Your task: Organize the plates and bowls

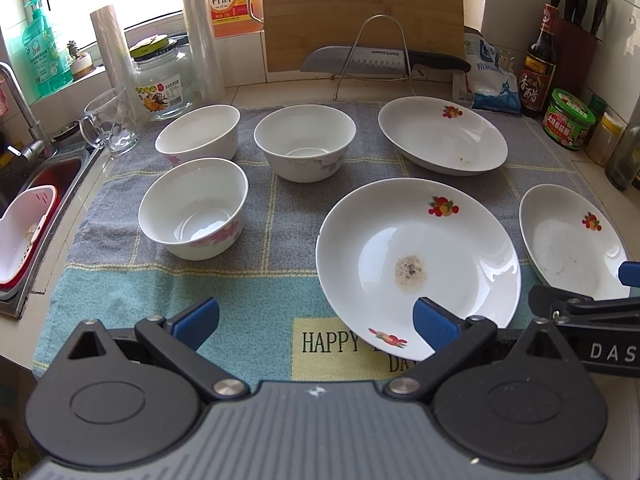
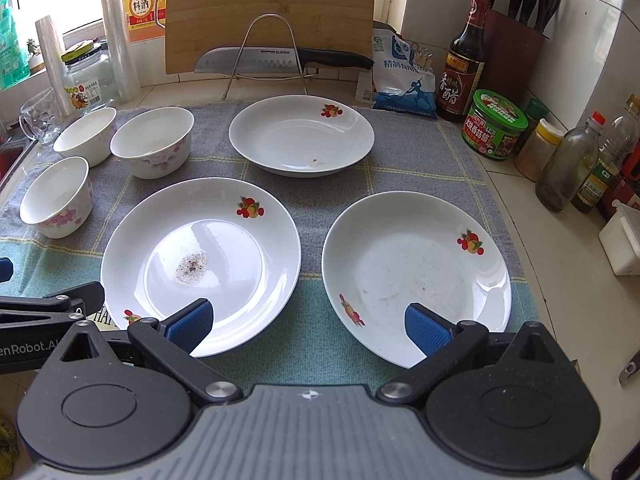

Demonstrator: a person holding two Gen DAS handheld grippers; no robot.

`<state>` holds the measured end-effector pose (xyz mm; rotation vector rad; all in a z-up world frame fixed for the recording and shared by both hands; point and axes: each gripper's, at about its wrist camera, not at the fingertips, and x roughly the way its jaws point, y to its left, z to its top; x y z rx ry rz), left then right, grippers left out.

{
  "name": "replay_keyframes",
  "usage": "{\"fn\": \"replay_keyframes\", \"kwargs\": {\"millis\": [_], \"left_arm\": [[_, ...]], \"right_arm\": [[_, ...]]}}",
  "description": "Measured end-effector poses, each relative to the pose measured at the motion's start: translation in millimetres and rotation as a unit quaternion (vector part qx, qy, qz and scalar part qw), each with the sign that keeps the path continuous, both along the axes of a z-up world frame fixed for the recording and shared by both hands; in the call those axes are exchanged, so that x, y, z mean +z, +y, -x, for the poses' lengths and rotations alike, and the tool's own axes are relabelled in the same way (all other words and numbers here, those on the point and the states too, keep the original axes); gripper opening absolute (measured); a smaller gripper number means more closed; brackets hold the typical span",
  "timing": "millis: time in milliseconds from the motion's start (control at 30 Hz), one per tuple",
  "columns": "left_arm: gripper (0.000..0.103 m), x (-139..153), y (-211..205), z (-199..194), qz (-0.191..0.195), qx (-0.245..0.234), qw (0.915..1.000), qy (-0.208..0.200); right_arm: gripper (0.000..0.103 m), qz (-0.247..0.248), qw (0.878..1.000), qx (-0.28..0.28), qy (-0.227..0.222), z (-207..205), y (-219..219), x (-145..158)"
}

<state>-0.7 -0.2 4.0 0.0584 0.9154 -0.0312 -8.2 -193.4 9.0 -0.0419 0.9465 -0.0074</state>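
Observation:
Three white plates with fruit prints lie on a checked towel (image 1: 256, 248): a near middle plate (image 1: 416, 264) (image 2: 200, 260) with a gritty stain, a right plate (image 1: 572, 240) (image 2: 416, 272), and a far plate (image 1: 442, 136) (image 2: 302, 136). Three white bowls with pink flowers stand upright at left: a near bowl (image 1: 194, 208) (image 2: 56, 196), a far left bowl (image 1: 198, 134) (image 2: 86, 136), and a middle bowl (image 1: 305, 142) (image 2: 151, 142). My left gripper (image 1: 316, 320) is open above the towel's front, its right pad over the middle plate's rim. My right gripper (image 2: 308, 324) is open between the two near plates.
A sink (image 1: 36, 184) with a white and red strainer basket lies at far left. A glass mug (image 1: 110, 122), a jar (image 1: 162, 80), a cutting board (image 1: 372, 12), a knife on a wire rack (image 1: 380, 60), a salt bag (image 2: 404, 76), sauce bottles (image 2: 464, 60) and a knife block (image 2: 516, 32) line the back and right.

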Motion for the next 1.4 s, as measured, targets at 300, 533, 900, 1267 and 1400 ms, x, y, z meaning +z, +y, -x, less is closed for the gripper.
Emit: {"fn": "replay_keyframes", "kwargs": {"millis": [300,533,900,1267,1400], "left_arm": [[0.102,0.8,0.4,-0.3,0.000,0.000,1.0000,0.000],[0.102,0.5,0.3,-0.1,0.000,0.000,1.0000,-0.001],[0.102,0.6,0.3,0.2,-0.001,0.000,1.0000,-0.001],[0.102,3.8,3.3,-2.3,0.001,0.000,1.0000,-0.001],[0.102,4.5,5.2,-5.2,0.000,-0.003,1.0000,-0.002]], "right_arm": [[0.103,0.000,1.000,0.000,0.000,-0.1,-0.2,1.7],[0.103,0.000,1.000,0.000,0.000,-0.1,-0.1,1.6],[0.103,0.001,1.000,0.000,-0.001,-0.2,0.1,1.5],[0.103,0.001,1.000,0.000,-0.001,-1.3,0.7,2.8],[0.103,0.002,1.000,-0.001,-0.002,-1.2,-0.4,4.0]]}}
